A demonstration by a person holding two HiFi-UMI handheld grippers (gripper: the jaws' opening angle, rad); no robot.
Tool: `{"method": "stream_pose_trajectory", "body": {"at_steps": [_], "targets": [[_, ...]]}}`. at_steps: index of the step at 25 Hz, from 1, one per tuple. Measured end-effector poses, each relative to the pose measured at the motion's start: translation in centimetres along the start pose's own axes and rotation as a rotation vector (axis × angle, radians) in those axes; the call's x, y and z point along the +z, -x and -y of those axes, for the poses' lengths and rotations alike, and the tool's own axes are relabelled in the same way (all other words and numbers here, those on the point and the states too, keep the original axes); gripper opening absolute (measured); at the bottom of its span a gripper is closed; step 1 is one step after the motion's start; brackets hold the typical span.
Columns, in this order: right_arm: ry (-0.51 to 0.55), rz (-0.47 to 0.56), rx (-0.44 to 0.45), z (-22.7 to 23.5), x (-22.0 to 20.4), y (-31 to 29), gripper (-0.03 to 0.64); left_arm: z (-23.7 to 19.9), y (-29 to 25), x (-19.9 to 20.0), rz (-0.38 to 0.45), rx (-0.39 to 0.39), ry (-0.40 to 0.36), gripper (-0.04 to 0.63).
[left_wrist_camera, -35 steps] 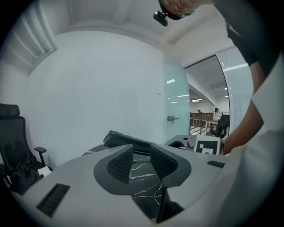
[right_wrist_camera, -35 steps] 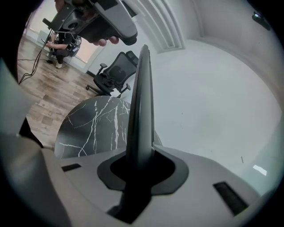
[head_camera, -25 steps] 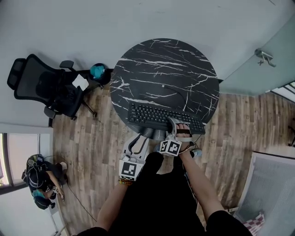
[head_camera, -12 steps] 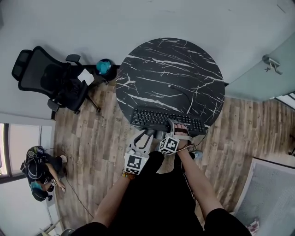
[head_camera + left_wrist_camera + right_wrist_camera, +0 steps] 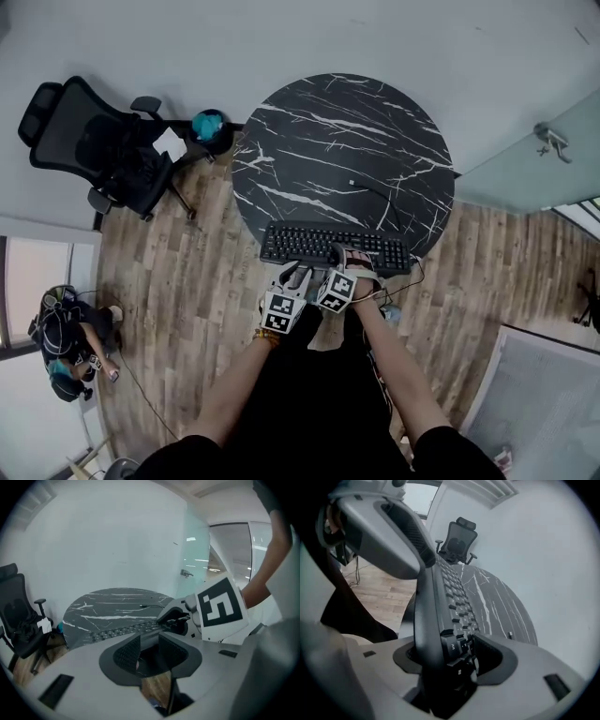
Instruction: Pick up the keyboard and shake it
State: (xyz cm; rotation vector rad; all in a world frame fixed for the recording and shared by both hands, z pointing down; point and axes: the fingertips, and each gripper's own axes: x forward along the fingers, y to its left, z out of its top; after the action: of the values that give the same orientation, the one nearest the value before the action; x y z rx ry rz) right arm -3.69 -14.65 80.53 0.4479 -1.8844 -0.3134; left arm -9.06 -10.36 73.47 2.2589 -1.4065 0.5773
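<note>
Right gripper: jaws have just been opening and now stand spread. The near edge of the keyboard sits between them, no longer clamped. Left gripper: jaws partly apart, nothing pinched, just short of the same edge. Keyboard lies flat at the near rim of the round black marble table.

The keyboard lies on the table, along its near edge. A cable lies on the table just behind the keyboard. A chair stands on the floor left of the table. A person is further left and nearer, well apart from both.
</note>
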Motion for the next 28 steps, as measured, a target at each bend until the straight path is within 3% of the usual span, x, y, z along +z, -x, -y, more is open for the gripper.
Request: {"method": "stream_pose_trajectory", "body": {"at_steps": [6, 11, 17, 22, 25, 28], "targets": [[0.013, 0.000, 0.094, -2.0, -0.6, -0.3, 0.288, 0.3, -0.5, -2.2, -0.044, -0.019, 0.050, 0.124], [0.069, -0.060, 0.133, -2.4, -1.5, -0.4, 0.311, 0.7, -1.7, -3.7, -0.084, -0.043, 0.011, 0.124], [0.090, -0.101, 0.187, -3.5, -1.7, -0.6, 0.326, 0.5, -2.2, -5.3, -0.133, -0.035, 0.036, 0.121], [-0.036, -0.099, 0.351, -4.9, -2.0, 0.3, 0.325, -0.5, -2.9, -6.7, -0.176, 0.001, 0.062, 0.121], [-0.117, -0.067, 0.365, -4.8, -2.5, 0.8, 0.325, -1.0, -2.8, -6.5, -0.194, 0.002, 0.051, 0.121], [-0.235, -0.028, 0.340, -4.0, -3.0, 1.5, 0.324, -1.4, -2.6, -5.5, -0.156, 0.008, 0.046, 0.121]]}}
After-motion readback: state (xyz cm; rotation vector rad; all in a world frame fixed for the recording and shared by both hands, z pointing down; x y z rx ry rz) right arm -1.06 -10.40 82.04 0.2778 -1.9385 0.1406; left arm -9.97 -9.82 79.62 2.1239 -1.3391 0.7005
